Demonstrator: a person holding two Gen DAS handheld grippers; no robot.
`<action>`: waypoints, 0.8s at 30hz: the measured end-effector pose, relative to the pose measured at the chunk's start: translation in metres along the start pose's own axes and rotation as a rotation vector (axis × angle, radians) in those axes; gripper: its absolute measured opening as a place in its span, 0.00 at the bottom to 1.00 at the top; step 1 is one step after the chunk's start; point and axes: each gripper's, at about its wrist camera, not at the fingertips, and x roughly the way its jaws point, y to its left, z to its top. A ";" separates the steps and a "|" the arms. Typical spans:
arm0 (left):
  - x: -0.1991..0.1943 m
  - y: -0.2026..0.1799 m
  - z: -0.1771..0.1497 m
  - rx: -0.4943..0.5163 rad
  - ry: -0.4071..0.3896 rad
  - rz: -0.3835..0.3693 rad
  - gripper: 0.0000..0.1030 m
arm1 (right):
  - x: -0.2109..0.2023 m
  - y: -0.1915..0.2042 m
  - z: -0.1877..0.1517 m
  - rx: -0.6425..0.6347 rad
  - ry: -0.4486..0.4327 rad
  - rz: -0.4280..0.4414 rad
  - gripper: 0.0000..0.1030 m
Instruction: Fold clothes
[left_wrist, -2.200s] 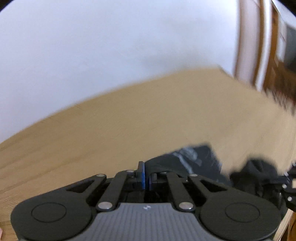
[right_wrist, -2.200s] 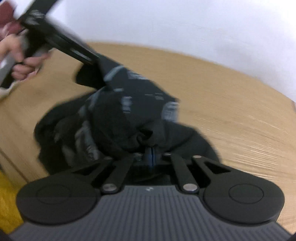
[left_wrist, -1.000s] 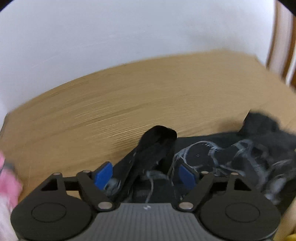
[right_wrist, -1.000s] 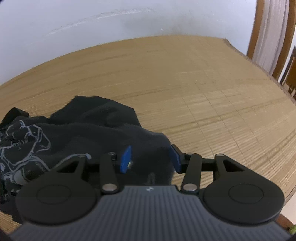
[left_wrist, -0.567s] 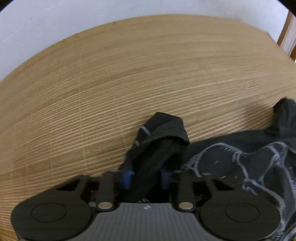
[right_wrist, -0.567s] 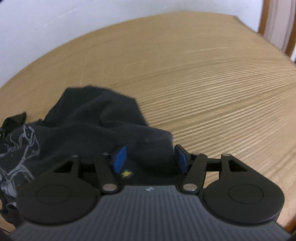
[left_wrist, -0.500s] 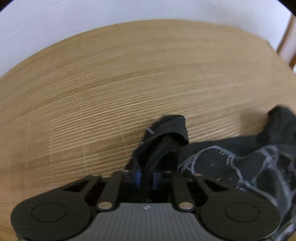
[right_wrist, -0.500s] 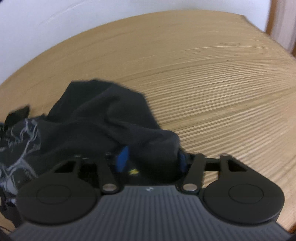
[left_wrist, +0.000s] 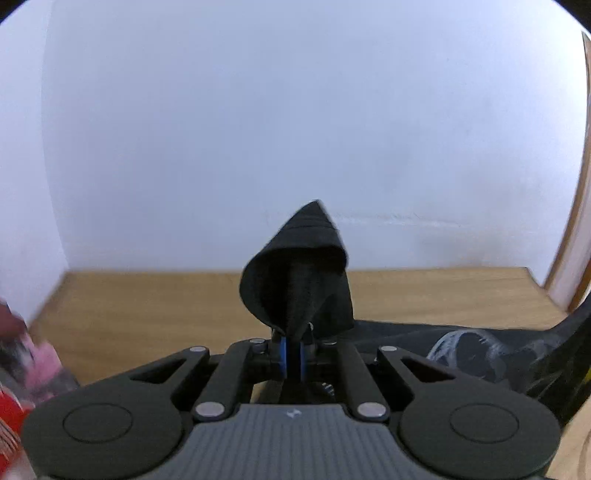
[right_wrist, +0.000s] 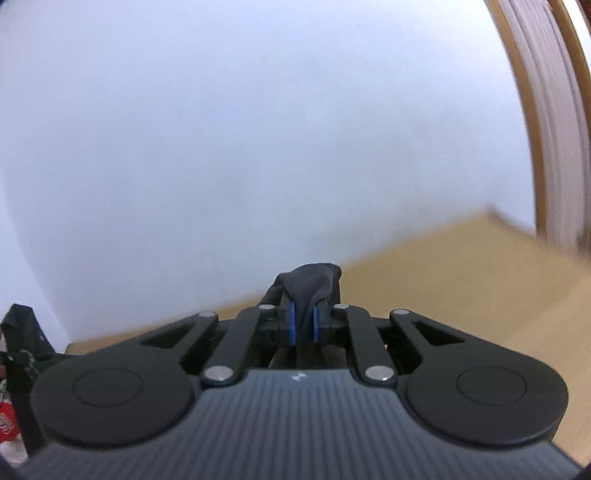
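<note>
Black shirt (left_wrist: 295, 273) hangs pinched in both tongs — left tongs (left_wrist: 291, 356) clenched on it, right tongs (right_wrist: 303, 325) closing on a fold — above the counter (left_wrist: 147, 299).

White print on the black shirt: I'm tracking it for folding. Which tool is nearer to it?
Left. The left tool, pinching a shirt fold, has the print just right of it in its view. The right tool, closing on cloth, shows no print in its view.

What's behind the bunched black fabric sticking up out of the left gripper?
Behind the black garment rise the white wall and the wooden table's far edge. The peak hides a strip of both, and the left gripper covers the fabric below.
</note>
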 end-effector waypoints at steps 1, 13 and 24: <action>0.013 -0.001 0.006 0.013 0.005 0.016 0.07 | 0.012 0.005 0.011 -0.045 -0.020 0.001 0.12; 0.211 0.003 -0.030 0.108 0.315 0.241 0.48 | 0.302 0.052 0.000 -0.325 0.226 -0.245 0.23; 0.116 -0.033 -0.134 0.035 0.460 -0.044 0.66 | 0.162 0.028 -0.135 -0.251 0.492 0.044 0.41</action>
